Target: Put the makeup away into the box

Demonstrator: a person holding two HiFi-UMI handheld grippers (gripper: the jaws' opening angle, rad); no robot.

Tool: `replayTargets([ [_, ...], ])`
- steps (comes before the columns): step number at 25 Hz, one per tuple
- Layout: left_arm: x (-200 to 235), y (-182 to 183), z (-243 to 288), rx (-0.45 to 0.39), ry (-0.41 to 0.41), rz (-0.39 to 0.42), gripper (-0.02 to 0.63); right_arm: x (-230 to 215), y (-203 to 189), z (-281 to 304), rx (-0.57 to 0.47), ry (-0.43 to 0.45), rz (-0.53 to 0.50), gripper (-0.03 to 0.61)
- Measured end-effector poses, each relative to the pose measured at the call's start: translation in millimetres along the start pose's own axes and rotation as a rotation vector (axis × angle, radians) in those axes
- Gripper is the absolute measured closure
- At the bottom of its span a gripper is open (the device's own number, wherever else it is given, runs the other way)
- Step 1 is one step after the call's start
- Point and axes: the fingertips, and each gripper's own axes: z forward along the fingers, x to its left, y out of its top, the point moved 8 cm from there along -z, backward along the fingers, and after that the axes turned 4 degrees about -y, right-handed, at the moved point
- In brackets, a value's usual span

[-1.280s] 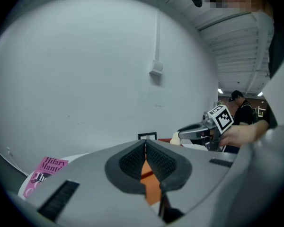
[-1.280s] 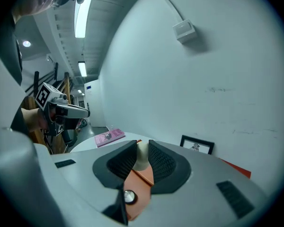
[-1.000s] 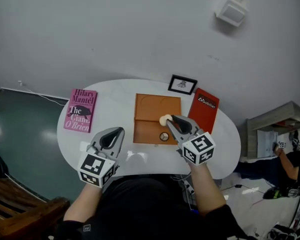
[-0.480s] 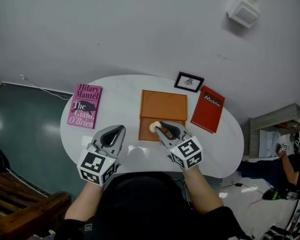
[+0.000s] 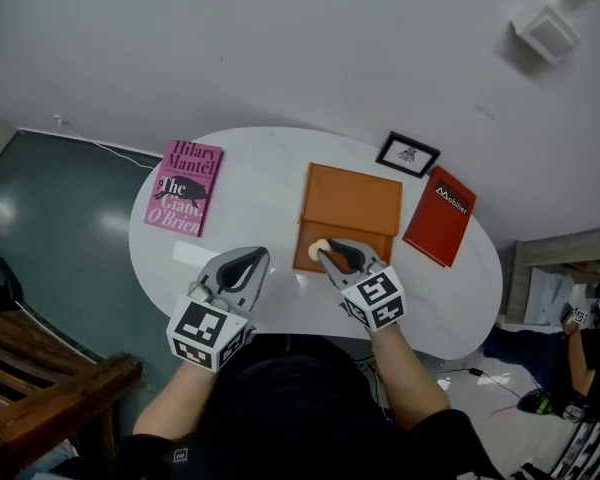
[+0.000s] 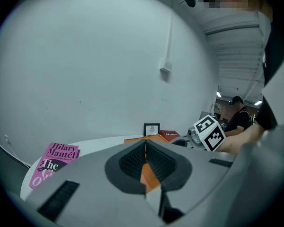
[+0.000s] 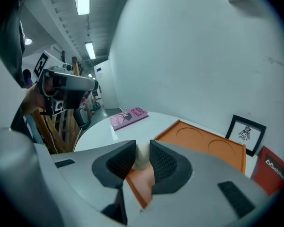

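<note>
The right claw was closed on a cream makeup sponge, its ridged pads pressing it from both sides, though the jaws had just been easing apart with the sponge between them. It hung over the near-left corner of the open orange box, which lay in the middle of the white tabletop. Whether the sponge touched the box floor could not be told. The step in hand looked like setting the sponge down in the near half of the box. To do it well, the sponge should probably have been carried a little farther in from the near-left rim, since it sat close to that edge and, being round and light, could roll or spring out onto the tabletop. It seemed wise to bring it low before letting go, and to open the jaws slowly, because a soft sponge may cling to one ridged pad and be dragged out as the claw lifts. The left claw was closed on nothing, near and left of the box, well placed to steady the box if it shifted. The pink book, red book and framed picture lay clear of the work.
</note>
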Motion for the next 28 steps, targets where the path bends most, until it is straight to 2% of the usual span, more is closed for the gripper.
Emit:
replayTargets([
  [4,6.5,-9.3,-6.8,0.015,0.035,-0.023,0.6,-3.8,-7.8,21.0,0.063,0.007,-0.074,0.476],
  [13,22.3,-20.1,-23.0,0.042,0.127,-0.058,0.6,-12.3,-21.4,59.0,0.141,0.057,-0.11,0.472],
  [19,25.4,-26.8,-17.5,0.054,0.131,-0.085,0.6,-14.1,-28.9,73.4,0.191,0.07,-0.111,0.456],
  [28,22.6,-13.9,-4.4,0.027,0.088,-0.064,0.6,-15.0,-33.7,56.4,0.185,0.091,-0.051,0.402],
])
